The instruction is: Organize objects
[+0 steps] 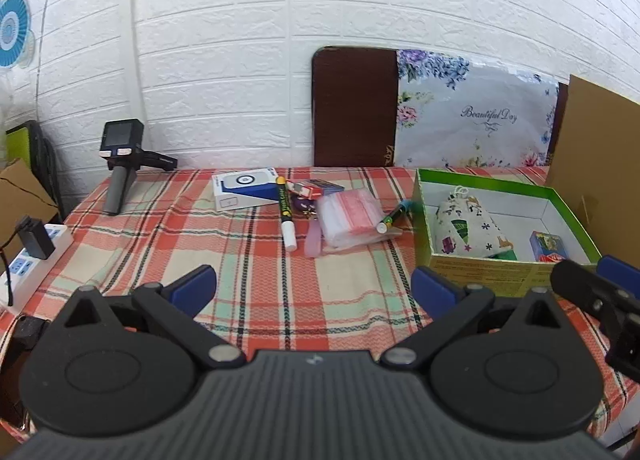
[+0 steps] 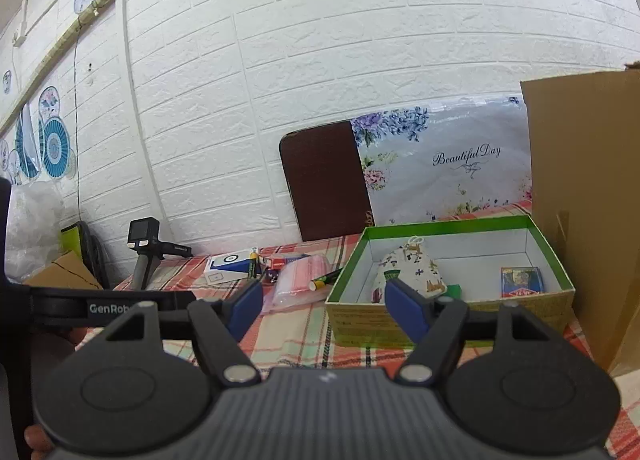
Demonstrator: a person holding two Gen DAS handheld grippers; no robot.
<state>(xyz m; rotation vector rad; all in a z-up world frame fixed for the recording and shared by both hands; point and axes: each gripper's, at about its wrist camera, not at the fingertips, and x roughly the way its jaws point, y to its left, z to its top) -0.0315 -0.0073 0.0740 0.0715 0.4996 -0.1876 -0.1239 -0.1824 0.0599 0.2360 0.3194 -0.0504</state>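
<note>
We find the left gripper [image 1: 314, 292] empty, jaws spread wide above bare tablecloth. The right gripper [image 2: 324, 300] is likewise empty, jaws parted with nothing between them.

Items stowed: the box [image 1: 480, 282] sits just ahead and right of the left gripper, directly ahead of the right one. Inside it we note a printed pouch [image 1: 470, 226], a small card pack [image 1: 546, 246] and a green item only partly visible.

Items outstanding: well ahead of the left gripper, left of the box, lie a white marker [image 1: 286, 216], a bag [image 1: 352, 220] of clear plastic, a green pen [image 1: 394, 218] resting against that bag, a blue-and-white carton [image 1: 244, 190] and a red pack [image 1: 306, 189]. A purple item beside the marker is too obscured to identify.

We judge the task partly complete: some items boxed, at least five remaining on the table [image 1: 256, 292]. No grasp is under way.
</note>
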